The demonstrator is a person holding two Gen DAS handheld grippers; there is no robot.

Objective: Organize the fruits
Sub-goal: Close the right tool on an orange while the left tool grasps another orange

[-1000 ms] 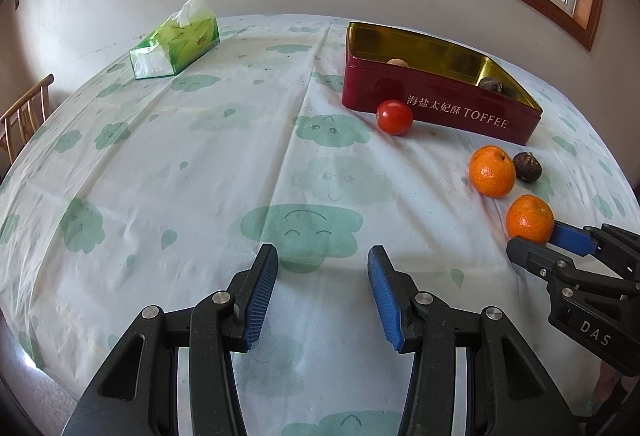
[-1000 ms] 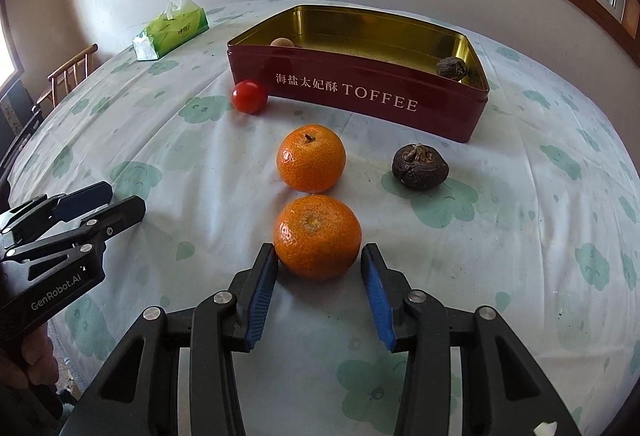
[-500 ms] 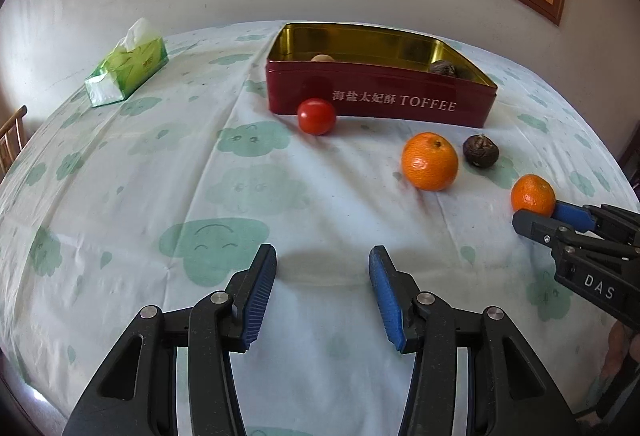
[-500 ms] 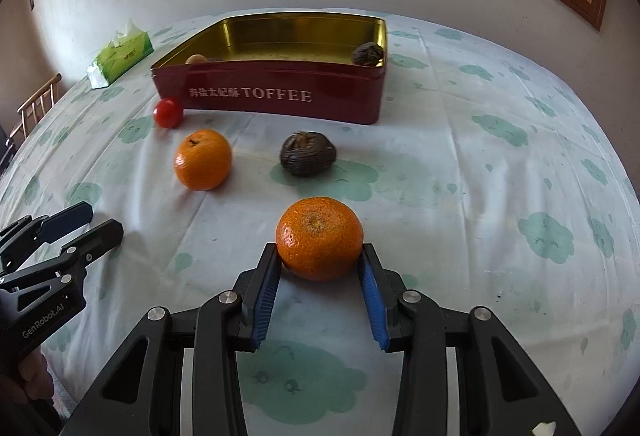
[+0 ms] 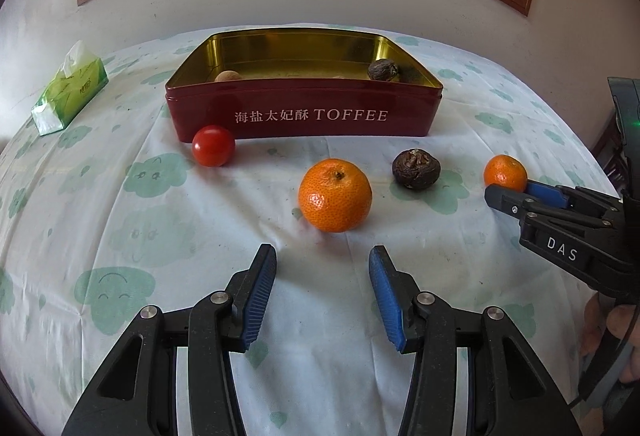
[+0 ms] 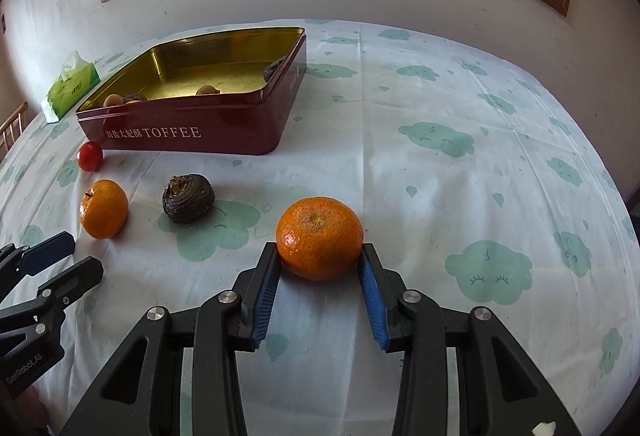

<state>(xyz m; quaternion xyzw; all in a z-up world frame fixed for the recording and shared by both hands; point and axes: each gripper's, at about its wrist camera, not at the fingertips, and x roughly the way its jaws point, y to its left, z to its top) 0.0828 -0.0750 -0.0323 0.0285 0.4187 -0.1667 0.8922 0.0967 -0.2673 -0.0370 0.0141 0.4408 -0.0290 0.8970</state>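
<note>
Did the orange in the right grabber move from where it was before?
Yes. The held orange now sits right of the dark fruit, farther from the other orange.

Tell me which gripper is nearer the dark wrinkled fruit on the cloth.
Hard to call. The left gripper sits open behind the free orange; the right gripper, clamping another orange, sits beside the dark fruit.

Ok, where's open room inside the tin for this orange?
The tin's middle floor looks bare. Its near-left corner holds small fruits, another sits mid-front, and a dark fruit fills the far right corner. The right gripper holds the orange.
</note>
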